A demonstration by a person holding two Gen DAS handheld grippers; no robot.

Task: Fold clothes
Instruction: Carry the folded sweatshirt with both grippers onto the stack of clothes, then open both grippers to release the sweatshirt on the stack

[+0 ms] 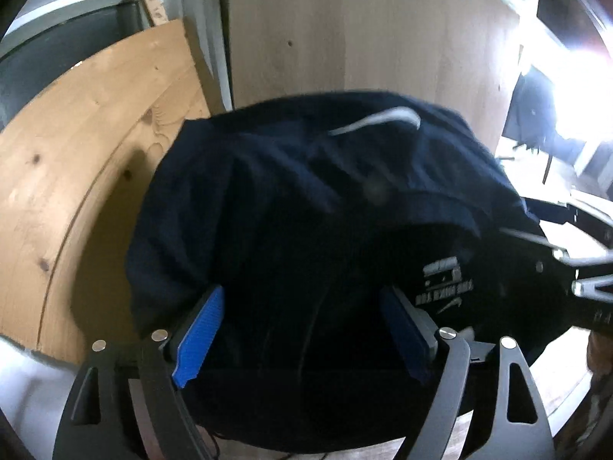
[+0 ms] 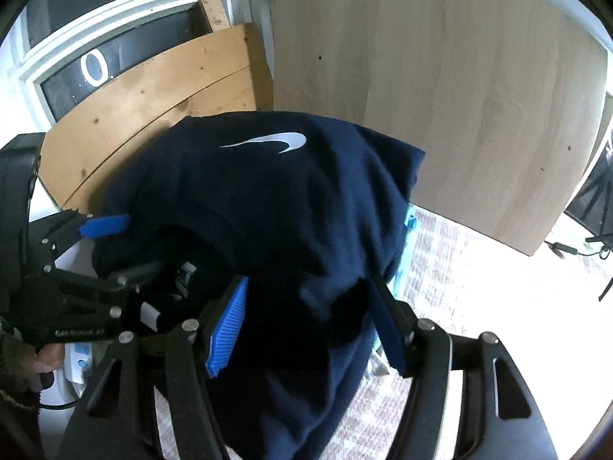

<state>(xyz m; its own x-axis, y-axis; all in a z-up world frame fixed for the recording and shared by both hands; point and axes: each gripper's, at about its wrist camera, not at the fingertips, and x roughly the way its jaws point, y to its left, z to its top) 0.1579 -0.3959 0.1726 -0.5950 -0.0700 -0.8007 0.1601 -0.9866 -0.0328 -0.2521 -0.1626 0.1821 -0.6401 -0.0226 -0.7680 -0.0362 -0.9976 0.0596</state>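
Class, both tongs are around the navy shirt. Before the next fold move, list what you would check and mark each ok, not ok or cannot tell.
1. Left tongs have navy shirt between the pads: ok.
2. Right tongs have shirt between the pads: ok.
3. Pads actually pinching cloth: cannot tell, both stand wide.
4. Shirt flat: not ok, bunched.
5. White swoosh facing up: ok.
6. Neck label side exposed: ok.

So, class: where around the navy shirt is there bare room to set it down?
Free: the pale floor right of the shirt, below the board. Crowded: the left, where the left gripper and pine planks press close.
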